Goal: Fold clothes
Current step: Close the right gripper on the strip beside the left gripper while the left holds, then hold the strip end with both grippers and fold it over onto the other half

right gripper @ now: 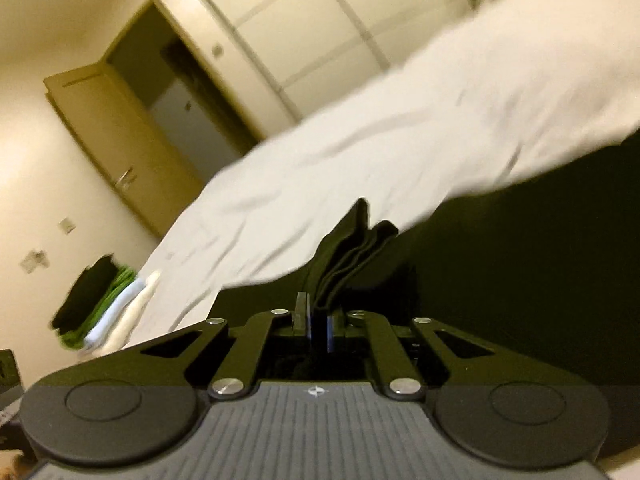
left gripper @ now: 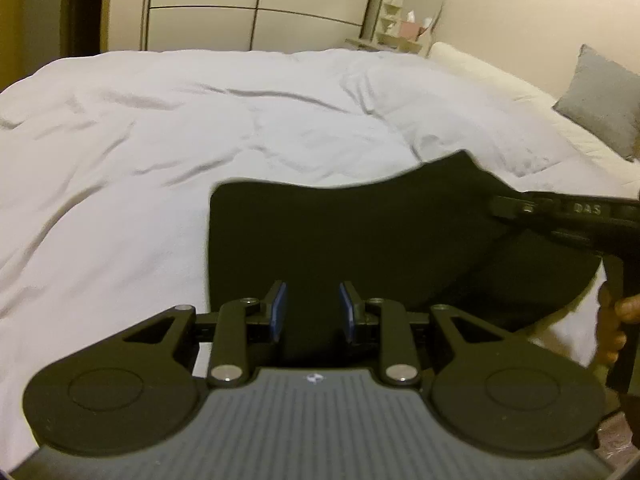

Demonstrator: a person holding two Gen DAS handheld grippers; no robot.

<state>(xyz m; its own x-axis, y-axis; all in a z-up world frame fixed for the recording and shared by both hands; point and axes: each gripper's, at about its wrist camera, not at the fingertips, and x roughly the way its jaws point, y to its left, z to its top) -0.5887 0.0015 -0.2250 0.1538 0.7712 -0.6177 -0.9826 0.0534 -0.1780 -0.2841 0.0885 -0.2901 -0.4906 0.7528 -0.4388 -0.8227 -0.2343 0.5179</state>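
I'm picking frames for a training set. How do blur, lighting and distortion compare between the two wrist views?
Left wrist view: fairly sharp, cool even light, the white duvet bowed by the fisheye. Right wrist view: tilted, yellowish, motion-smeared, worst on the folded clothes stack; the black garment is too dark for detail.

Dim, warm indoor light on both wrist feeds, with heavy fisheye bending.

On my right feed the white rumpled duvet point(right gripper: 360, 148) smears with motion blur and ceiling glare blooms at top; the black folded garment point(left gripper: 360, 236) reads featureless, corners vignetted dark.
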